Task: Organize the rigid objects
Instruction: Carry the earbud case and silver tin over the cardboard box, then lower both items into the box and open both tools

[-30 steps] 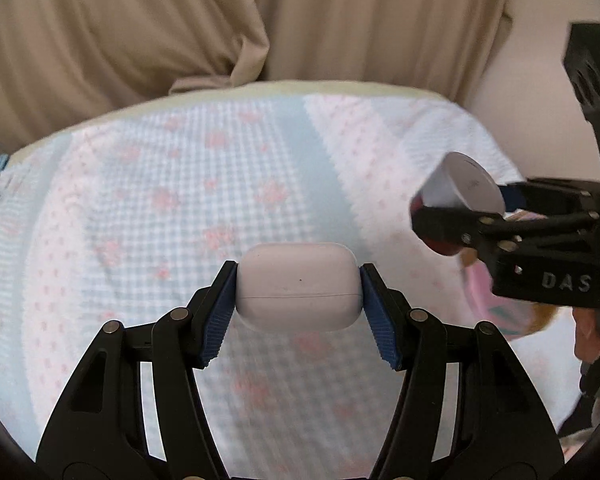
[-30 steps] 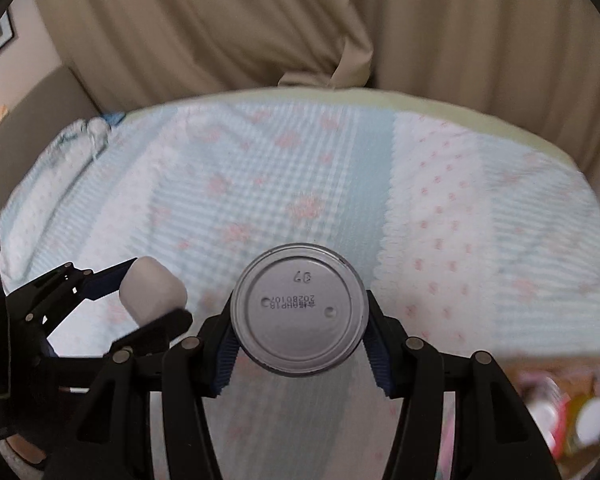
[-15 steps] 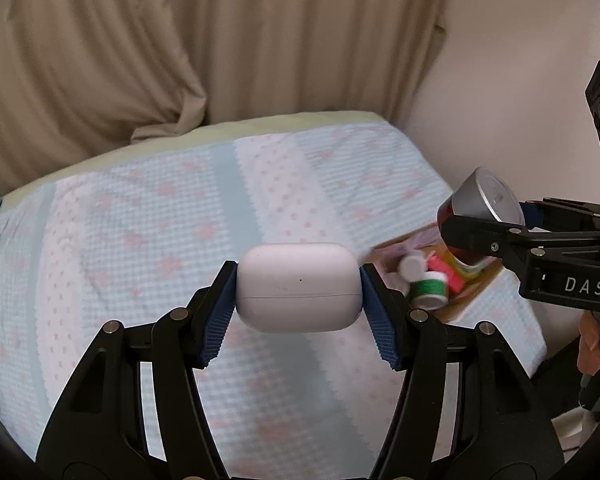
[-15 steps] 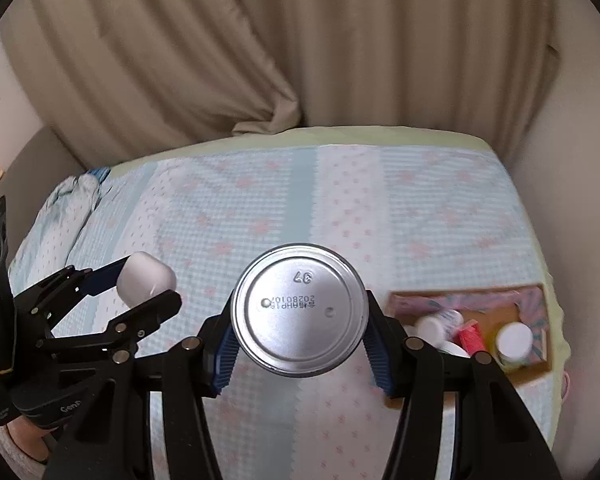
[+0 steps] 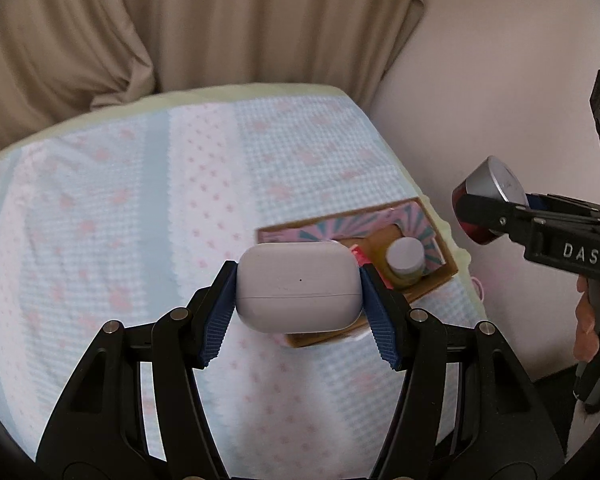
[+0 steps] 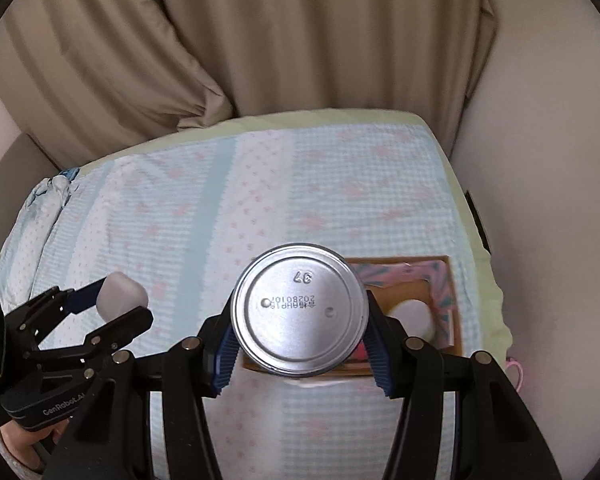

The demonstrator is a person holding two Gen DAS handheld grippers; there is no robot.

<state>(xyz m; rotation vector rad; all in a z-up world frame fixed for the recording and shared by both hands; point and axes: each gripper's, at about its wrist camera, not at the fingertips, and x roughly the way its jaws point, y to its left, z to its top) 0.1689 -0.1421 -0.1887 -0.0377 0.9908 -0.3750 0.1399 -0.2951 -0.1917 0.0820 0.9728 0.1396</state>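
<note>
The jaws of the left gripper (image 5: 298, 304) are closed on a white, rounded plastic earbud case (image 5: 298, 286), its blue ribbed pads pressing both short ends; the case sits at the centre of the left wrist view, seam line level, held up in the air over the bed. The jaws of the right gripper (image 6: 300, 330) are clamped on a round metal can (image 6: 300, 310), whose silver end with the stamped "37" and a printed code faces the camera at the centre of the right wrist view. In the left wrist view the same can shows at the right edge of the frame, with a dark red side wall, held between the black fingers marked "DAS".

Below both held things lies a shallow brown cardboard box (image 5: 440, 280) with a pink and teal patterned lining, on the pale blue and pink checked bedspread (image 5: 120, 240) near the bed's right edge. In the left wrist view the box lies just right of and behind the case, and a white-lidded small jar (image 5: 406, 260) stands in its right part, beside something red that is mostly hidden by the case. In the right wrist view the box appears right of the can, partly covered by it.

Beige curtains (image 6: 280, 40) hang across the upper part of both frames, and a pale wall (image 5: 500, 80) fills the upper right.
</note>
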